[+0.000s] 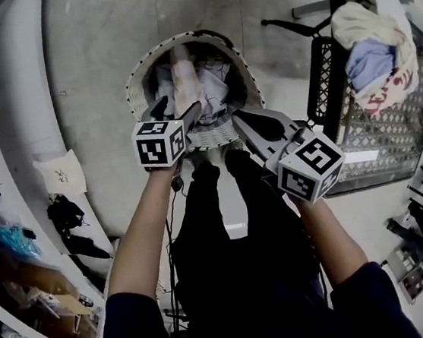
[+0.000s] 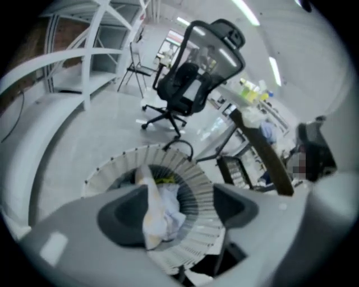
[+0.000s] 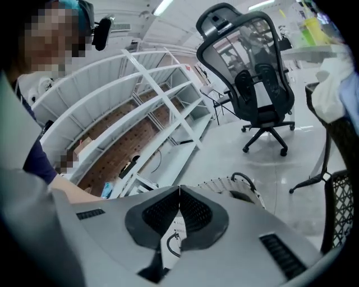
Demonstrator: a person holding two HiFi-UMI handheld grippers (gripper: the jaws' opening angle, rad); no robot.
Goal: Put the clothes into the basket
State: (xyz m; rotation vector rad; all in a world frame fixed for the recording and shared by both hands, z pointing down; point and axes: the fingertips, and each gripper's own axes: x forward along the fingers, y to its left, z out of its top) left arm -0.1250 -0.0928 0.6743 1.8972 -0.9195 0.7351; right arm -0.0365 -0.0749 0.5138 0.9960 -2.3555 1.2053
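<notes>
A round white basket (image 1: 136, 82) stands on the floor below me, and it also shows in the left gripper view (image 2: 196, 179) and the right gripper view (image 3: 224, 185). Crumpled pale clothes (image 1: 212, 80) lie inside it, with a cream piece (image 1: 182, 72) sticking up. My left gripper (image 1: 177, 109) hangs above the basket's near rim. Its jaws stand wide open (image 2: 176, 210); the cream cloth (image 2: 154, 213) shows in the gap below them, and the pads are off it. My right gripper (image 1: 245, 118) is beside it, to the right, shut with nothing between its pads (image 3: 179, 199).
A black mesh cart (image 1: 330, 73) at the right carries a pile of clothes (image 1: 375, 37). A black office chair (image 2: 188, 84) stands beyond the basket. White shelving (image 3: 140, 95) runs along the left, with oddments on the floor by it.
</notes>
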